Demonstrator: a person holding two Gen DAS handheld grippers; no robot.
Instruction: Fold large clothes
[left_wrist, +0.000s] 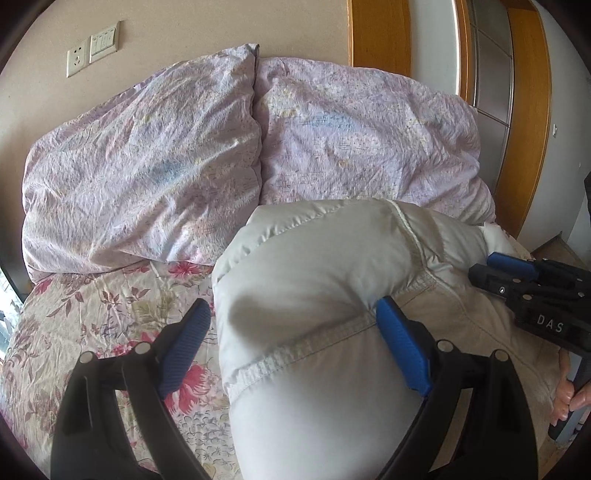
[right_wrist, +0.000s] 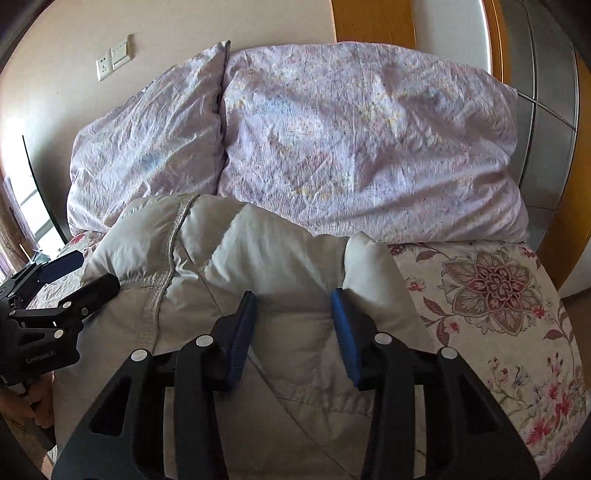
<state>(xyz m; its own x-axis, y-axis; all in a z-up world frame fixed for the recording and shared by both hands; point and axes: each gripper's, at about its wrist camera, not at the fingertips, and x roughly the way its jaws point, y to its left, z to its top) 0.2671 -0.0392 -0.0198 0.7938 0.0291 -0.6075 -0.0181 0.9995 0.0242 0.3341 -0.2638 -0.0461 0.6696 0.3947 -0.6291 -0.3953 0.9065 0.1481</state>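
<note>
Floral bedsheet (right_wrist: 491, 295) carried your puffy white jacket (left_wrist: 314, 295), pillows (left_wrist: 147, 166) at twelve o'clock. Your left gripper (left_wrist: 291, 347) gaped wide; your right gripper (right_wrist: 293, 328) stood half-parted astride padding, unclamped. Light, soft, slippery: grab seams.

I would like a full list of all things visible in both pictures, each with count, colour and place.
jacket: one, off-white, padded, on the bed under both grippers.
quilt: one, pale lilac print, folded in two bulges along the wall.
bedsheet: one, floral pink and cream, covering the bed.
socket: one, white, on the beige wall.
switch: one, white, beside the socket.
door frame: wooden, orange-brown, at right.
left gripper: black, blue pads, wide open over the jacket's left edge.
right gripper: black, blue pads, jacket fabric bulging between them.
</note>
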